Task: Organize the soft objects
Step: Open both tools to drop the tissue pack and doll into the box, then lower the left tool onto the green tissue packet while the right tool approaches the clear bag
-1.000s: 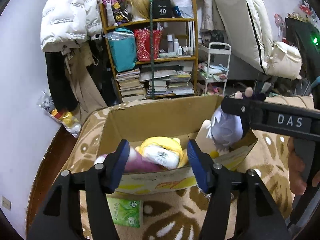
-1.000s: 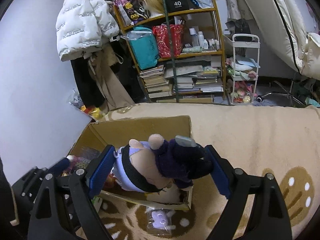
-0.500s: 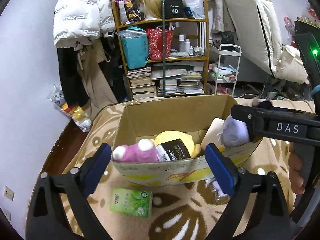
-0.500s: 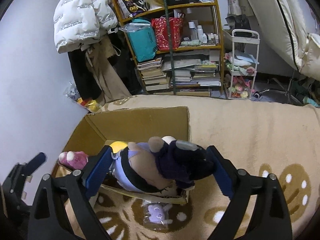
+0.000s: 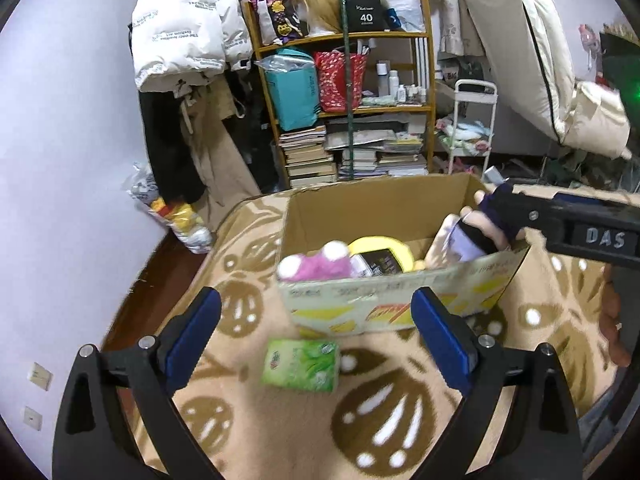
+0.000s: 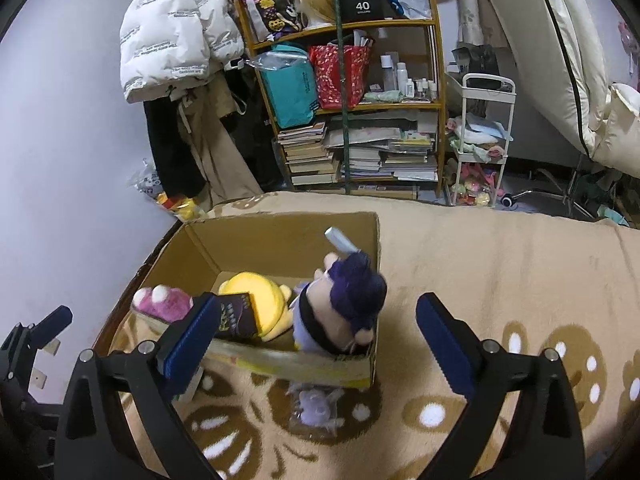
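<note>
Plush toys (image 6: pixel 344 308) lie in cardboard box (image 6: pixel 280 240), both tongs empty

Plush toys (image 6: pixel 260 304) in cardboard box (image 6: pixel 280 240)

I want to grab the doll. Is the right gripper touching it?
Apart. The right wrist view shows the right gripper open, clear carpet between its pad and the doll.
</note>
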Available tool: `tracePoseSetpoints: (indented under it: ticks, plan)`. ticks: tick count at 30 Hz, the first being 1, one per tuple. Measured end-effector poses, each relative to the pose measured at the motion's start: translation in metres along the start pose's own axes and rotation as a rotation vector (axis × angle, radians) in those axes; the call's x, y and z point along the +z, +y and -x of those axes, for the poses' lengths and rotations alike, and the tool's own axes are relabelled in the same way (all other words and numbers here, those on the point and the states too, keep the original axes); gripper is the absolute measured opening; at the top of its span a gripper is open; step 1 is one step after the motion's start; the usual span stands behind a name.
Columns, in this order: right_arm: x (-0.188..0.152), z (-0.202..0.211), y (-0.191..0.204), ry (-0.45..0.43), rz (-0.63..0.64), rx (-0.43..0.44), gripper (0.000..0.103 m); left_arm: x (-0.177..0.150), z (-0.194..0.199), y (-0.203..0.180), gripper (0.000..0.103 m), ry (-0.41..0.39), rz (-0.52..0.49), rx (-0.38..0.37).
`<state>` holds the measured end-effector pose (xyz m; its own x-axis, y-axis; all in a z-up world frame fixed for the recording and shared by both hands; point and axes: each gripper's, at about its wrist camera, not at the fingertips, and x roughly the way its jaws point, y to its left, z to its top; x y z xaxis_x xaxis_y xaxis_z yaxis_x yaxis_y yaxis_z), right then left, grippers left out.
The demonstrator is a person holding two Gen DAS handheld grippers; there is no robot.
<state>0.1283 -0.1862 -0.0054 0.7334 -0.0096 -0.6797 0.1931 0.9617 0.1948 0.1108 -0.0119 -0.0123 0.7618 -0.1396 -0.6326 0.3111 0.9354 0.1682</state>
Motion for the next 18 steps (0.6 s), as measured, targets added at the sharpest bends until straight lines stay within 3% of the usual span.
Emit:
tracePoseSetpoints:
  ticks: [5,18]
  plan:
    - [-0.008,0.011,0.002,0.015,0.032,-0.01,0.102,-0.006,0.013,0.011,0.095,0.008,0.041,-0.002]
    - [-0.038,0.025,0.005,0.094,0.051,-0.027,0.102,-0.025,0.024,0.013,0.095,0.097,0.025,0.003]
